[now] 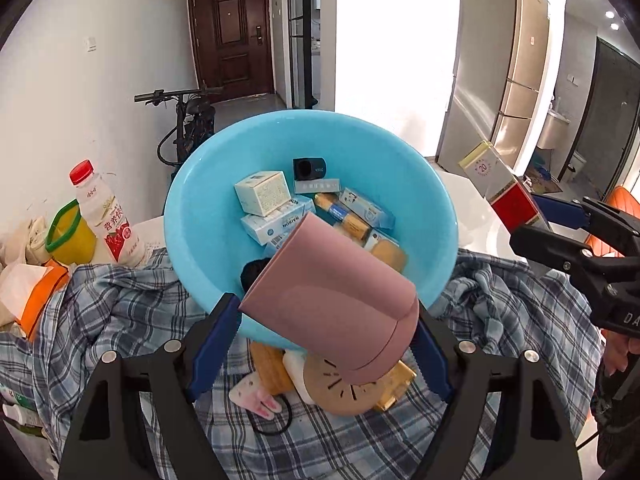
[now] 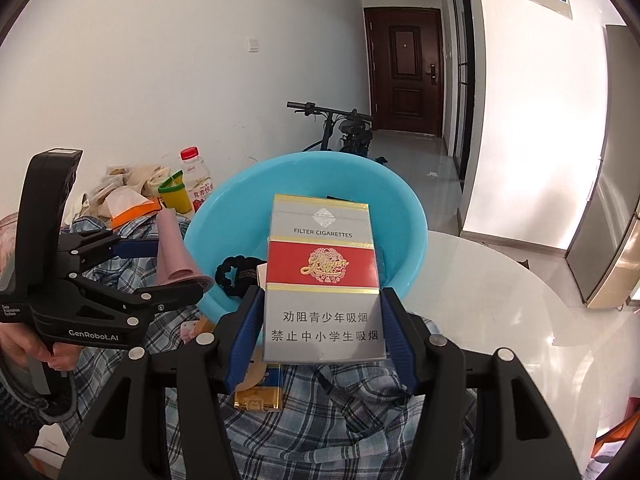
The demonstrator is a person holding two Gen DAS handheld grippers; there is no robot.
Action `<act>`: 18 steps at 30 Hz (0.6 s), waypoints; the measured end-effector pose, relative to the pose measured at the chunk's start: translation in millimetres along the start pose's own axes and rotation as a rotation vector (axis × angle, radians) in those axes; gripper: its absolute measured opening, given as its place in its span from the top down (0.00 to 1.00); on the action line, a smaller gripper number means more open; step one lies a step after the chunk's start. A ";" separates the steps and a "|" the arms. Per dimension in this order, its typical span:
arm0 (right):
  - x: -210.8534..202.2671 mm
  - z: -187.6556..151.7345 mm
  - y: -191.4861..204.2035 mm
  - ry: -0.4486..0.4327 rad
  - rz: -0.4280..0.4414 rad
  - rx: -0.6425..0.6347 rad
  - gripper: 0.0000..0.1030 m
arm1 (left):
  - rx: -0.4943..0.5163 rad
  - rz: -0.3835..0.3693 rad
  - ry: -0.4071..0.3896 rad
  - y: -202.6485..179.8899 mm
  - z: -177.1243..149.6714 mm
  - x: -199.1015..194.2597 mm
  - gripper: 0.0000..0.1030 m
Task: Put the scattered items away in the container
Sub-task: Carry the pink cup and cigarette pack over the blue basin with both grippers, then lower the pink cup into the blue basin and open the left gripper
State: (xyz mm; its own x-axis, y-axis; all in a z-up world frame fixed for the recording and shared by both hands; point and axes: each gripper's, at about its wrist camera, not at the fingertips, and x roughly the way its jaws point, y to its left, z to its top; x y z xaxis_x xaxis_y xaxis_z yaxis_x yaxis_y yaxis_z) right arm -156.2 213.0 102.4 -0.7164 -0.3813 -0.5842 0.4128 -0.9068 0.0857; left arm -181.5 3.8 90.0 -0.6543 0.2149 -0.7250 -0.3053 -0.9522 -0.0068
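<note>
A light blue basin (image 1: 424,184) (image 2: 224,216) rests tilted on a plaid shirt and holds several small boxes (image 1: 264,192) and a black hair tie (image 2: 232,272). My left gripper (image 1: 326,336) is shut on a pink cup (image 1: 332,296), held tipped over the basin's near rim; the cup (image 2: 172,248) also shows in the right wrist view. My right gripper (image 2: 320,340) is shut on a silver and red cigarette box (image 2: 322,276) (image 1: 508,196), held above the basin's near side. Under the cup lie a round beige clock (image 1: 332,392), a gold box (image 1: 400,384) (image 2: 258,396) and a small plush toy (image 1: 256,400).
The blue plaid shirt (image 1: 120,312) (image 2: 360,432) covers a white round table (image 2: 500,280). At the left stand a strawberry milk bottle (image 1: 104,212), a yellow jug with a green rim (image 1: 72,232) and bags (image 1: 28,280). A bicycle (image 2: 340,128) leans by the far wall.
</note>
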 end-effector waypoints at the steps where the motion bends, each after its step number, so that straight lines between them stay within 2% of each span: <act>1: 2.5 1.7 -0.9 -0.001 0.000 0.002 0.45 | -0.007 0.002 -0.002 1.9 2.8 3.1 0.20; 7: 27.7 8.8 -8.1 0.017 0.009 0.024 0.45 | -0.029 0.000 -0.002 11.1 22.8 26.1 0.20; 13: 51.0 20.0 -24.7 0.032 0.028 0.074 0.45 | -0.027 0.044 0.028 17.3 49.8 61.3 0.20; 18: 65.5 23.5 -42.6 0.045 0.059 0.134 0.45 | -0.037 0.028 0.066 22.0 74.0 93.6 0.20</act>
State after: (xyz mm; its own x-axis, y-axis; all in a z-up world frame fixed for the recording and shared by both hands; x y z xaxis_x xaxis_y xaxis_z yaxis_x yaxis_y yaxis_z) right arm -234.0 222.4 79.5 -0.6658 -0.4288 -0.6106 0.3725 -0.9001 0.2260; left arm -300.6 19.0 72.9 -0.6147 0.1748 -0.7692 -0.2608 -0.9653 -0.0109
